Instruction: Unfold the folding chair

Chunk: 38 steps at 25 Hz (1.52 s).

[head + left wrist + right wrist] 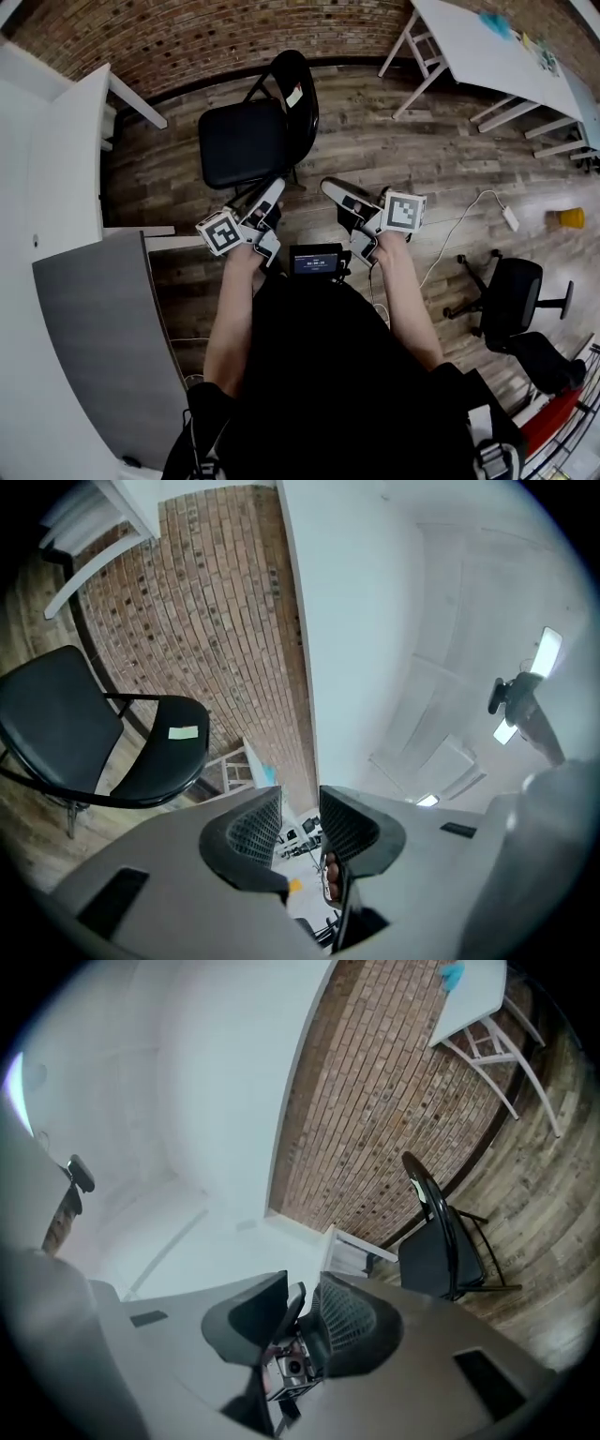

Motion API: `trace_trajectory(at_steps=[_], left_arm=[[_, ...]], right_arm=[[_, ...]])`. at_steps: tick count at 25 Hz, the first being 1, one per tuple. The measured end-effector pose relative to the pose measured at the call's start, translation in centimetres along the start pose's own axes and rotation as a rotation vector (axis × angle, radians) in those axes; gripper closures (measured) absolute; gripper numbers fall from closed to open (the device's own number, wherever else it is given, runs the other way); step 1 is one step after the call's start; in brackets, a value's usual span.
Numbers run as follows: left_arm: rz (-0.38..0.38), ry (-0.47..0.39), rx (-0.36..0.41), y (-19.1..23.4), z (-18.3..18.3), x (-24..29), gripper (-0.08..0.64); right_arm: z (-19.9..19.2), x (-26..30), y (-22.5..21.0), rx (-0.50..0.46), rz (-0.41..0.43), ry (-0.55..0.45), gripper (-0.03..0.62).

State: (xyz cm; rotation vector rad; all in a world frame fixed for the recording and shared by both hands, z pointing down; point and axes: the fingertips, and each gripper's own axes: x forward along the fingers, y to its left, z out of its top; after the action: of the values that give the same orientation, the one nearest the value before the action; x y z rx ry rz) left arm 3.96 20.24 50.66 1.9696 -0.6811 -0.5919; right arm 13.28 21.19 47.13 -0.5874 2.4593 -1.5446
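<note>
- Already the folding chair [242, 141] stands opened on the floor [375, 141], with its seat flat and its backrest toward the brick wall [206, 37]. It lies ahead of both my tongs and clear of them.
- My left tongs [265, 199] are the nearer, just short of the seat's front edge; they are released, with nothing between the pads.
- My right tongs [336, 192] are off to the chair's right, narrowly parted and empty.
- I judge nothing is left to unfold.
</note>
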Motion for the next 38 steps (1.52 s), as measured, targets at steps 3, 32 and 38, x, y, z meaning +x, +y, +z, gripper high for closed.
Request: trace_trajectory(at_steps=[3, 32, 38], left_arm=[[-0.007, 0.025, 0.053, -1.9, -1.0, 0.5, 0.422], [-0.002, 0.071, 0.045, -9.6, -1.4, -0.1, 0.433], [-0.020, 0.059, 0.045, -10.4, -1.1, -0.2, 0.433]], right_arm=[[-0.1, -1.4, 0.2, 0.017, 0.030, 0.013, 0.483], [0.0, -2.9, 5.4, 0.004, 0.120, 0.025, 0.511], [0.2, -2.8, 5.9, -0.010, 0.113, 0.026, 0.514]])
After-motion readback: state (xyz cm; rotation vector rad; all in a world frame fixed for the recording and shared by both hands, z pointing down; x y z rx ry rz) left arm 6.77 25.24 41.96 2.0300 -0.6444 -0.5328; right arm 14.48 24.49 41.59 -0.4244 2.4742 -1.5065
